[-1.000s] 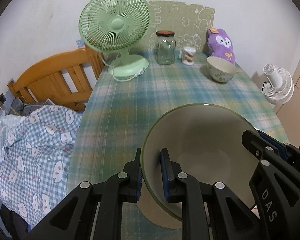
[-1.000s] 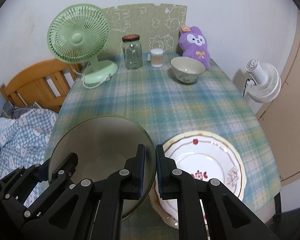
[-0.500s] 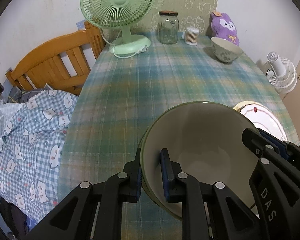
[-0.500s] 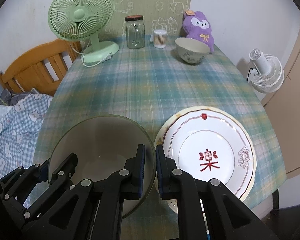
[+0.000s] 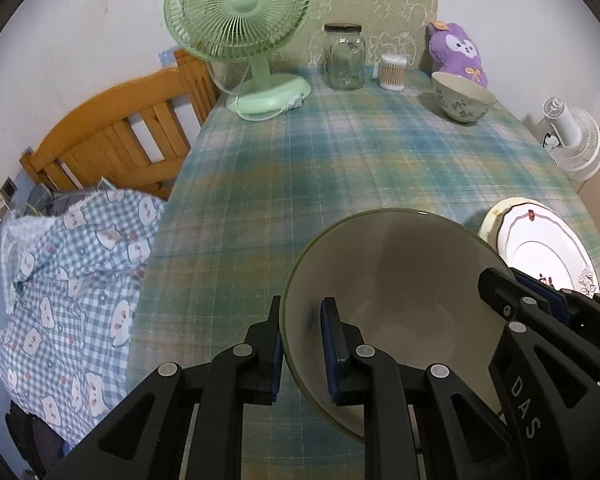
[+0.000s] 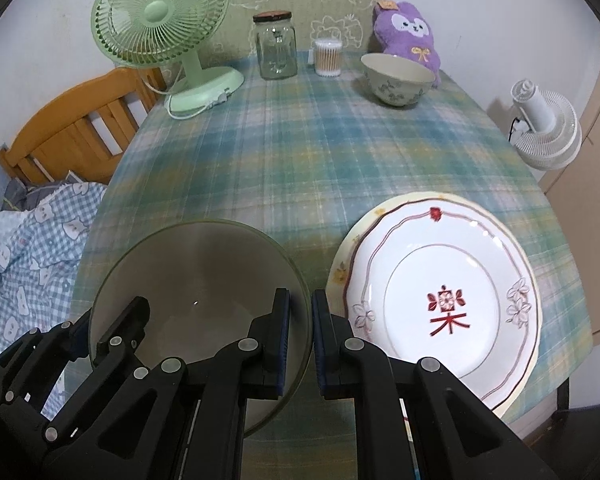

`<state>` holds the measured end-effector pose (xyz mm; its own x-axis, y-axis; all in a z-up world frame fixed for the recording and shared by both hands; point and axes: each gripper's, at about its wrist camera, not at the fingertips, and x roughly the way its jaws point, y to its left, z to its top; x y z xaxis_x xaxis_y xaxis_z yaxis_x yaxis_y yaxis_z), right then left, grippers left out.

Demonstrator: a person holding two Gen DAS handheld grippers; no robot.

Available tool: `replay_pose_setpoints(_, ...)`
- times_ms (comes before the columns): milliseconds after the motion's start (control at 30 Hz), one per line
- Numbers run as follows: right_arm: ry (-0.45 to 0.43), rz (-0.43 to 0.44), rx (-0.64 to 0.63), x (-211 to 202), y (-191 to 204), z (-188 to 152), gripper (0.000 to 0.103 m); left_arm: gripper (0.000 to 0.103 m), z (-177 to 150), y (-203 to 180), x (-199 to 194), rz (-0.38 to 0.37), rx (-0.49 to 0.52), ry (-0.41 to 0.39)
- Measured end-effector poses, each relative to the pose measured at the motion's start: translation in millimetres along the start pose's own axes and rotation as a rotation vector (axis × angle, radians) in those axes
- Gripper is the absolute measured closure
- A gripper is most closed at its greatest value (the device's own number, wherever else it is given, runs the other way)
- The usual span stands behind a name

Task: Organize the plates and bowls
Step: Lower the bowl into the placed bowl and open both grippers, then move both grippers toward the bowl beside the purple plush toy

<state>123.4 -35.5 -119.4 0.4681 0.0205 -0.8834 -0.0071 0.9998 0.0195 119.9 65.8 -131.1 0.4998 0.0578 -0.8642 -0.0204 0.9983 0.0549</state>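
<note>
A large green-rimmed bowl (image 5: 400, 292) (image 6: 196, 280) is low over the near part of the plaid table (image 5: 340, 168). My left gripper (image 5: 300, 312) is shut on its left rim, and my right gripper (image 6: 300, 300) is shut on its right rim. Whether the bowl's base touches the cloth is hidden. Just right of it, a white plate with a red character (image 6: 448, 300) (image 5: 540, 248) lies on a cream plate (image 6: 340, 276). A small floral bowl (image 6: 398, 78) (image 5: 462, 96) stands at the far right.
Along the far edge stand a green fan (image 6: 160, 20), a glass jar (image 6: 276, 48), a tub of cotton swabs (image 6: 329, 58) and a purple plush (image 6: 408, 36). A wooden bed frame (image 5: 112, 148) and checked blanket (image 5: 72, 272) lie left. A white fan (image 6: 544, 132) stands off the right edge.
Both grippers have come down with the large bowl held between them. The stacked plates now show more fully beside it on the right.
</note>
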Motion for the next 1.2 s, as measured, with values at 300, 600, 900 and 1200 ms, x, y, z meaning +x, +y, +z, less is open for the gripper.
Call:
replay_pose_setpoints(300, 0.032, 0.0, -0.021, 3.6, -0.3, 3.3, 0.084, 0.066, -1.5, -1.7, 5.3, -0.073, -0.012, 0.045)
replay_pose_setpoints(600, -0.039, 0.023, -0.012, -33.7, -5.1, 17.8, 0.038, 0.031, 18.0, -0.9, -27.0, -0.086, 0.025, -0.014)
replay_pose_setpoints(900, -0.127, 0.001, 0.001, -78.2, -19.1, 49.8, 0.037, 0.028, 58.1, -7.9, -66.6, -0.132, 0.022, -0.102)
replay_pose_setpoints(1200, -0.178, 0.038, -0.001, -89.7, -45.8, 91.8, 0.036, 0.028, 98.9, -36.8, -77.5, -0.111, 0.029, -0.158)
